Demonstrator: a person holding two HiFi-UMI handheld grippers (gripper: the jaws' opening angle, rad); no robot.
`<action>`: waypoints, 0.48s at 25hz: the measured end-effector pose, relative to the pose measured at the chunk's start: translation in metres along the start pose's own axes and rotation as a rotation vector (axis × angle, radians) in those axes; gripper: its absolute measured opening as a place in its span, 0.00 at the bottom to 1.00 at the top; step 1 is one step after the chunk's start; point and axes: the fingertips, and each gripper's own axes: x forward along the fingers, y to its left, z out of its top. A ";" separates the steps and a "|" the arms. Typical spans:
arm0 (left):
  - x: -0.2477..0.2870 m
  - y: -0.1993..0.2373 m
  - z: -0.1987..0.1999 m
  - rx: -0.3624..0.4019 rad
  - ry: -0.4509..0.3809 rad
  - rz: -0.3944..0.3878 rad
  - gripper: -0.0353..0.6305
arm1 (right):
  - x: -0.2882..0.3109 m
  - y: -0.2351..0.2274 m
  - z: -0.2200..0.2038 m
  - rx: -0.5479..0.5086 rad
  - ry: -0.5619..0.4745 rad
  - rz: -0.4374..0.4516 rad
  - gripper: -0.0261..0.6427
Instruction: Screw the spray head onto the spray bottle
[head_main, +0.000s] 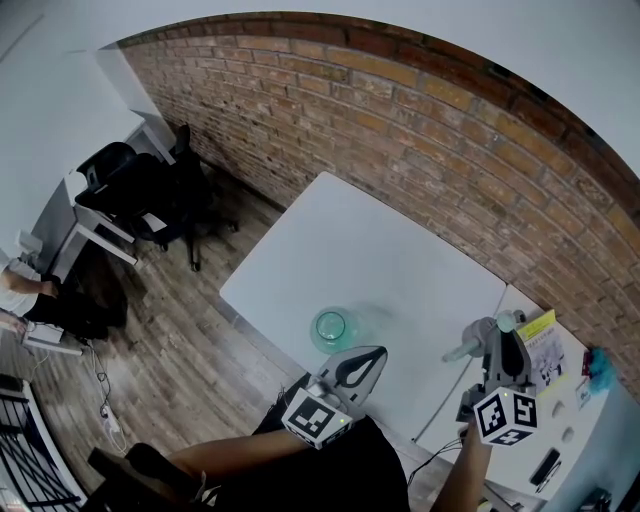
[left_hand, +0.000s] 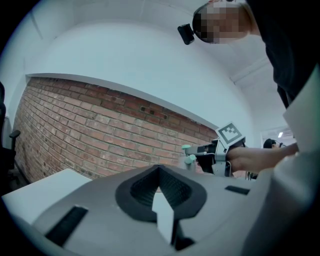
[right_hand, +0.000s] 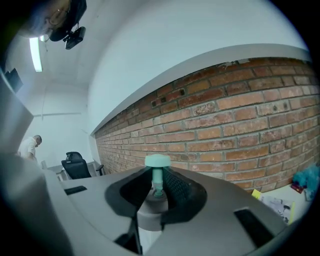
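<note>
Head view shows the spray bottle, a small round green-glass one, standing by itself near the front edge of the white table. Nothing sits on its neck. The left gripper hangs just beside it, on the person's side, and doesn't seem to touch it. Its jaws are pressed together w/ nothing in them, and the left gripper view shows the same.

The right gripper is off to the right, well apart from the bottle. Its jaws pinch the spray head. In the right gripper view the grey collar is squeezed between the pads & the mint-green top pokes up past them.

So the job looks barely begun. Done: the head is picked up. Left to do, prob.: hold the bottle steady, bring the head over, set it on the neck, then twist it tight.

Hard to see: the bottle shows from on top only, so its neck & threads can't be made out, nor if there's liquid inside. Neither gripper view shows the bottle at all. The bottom of the spray head, & any tube under it, is hidden behind the right jaws.
</note>
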 end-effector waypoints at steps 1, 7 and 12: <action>0.000 0.001 -0.003 0.012 -0.002 0.000 0.05 | -0.002 0.002 0.003 -0.004 -0.005 0.004 0.14; 0.002 -0.006 0.002 0.007 0.004 -0.013 0.05 | -0.010 0.011 0.016 -0.032 -0.028 0.015 0.14; 0.004 -0.011 0.008 0.000 -0.015 -0.021 0.05 | -0.014 0.015 0.028 -0.060 -0.049 0.011 0.14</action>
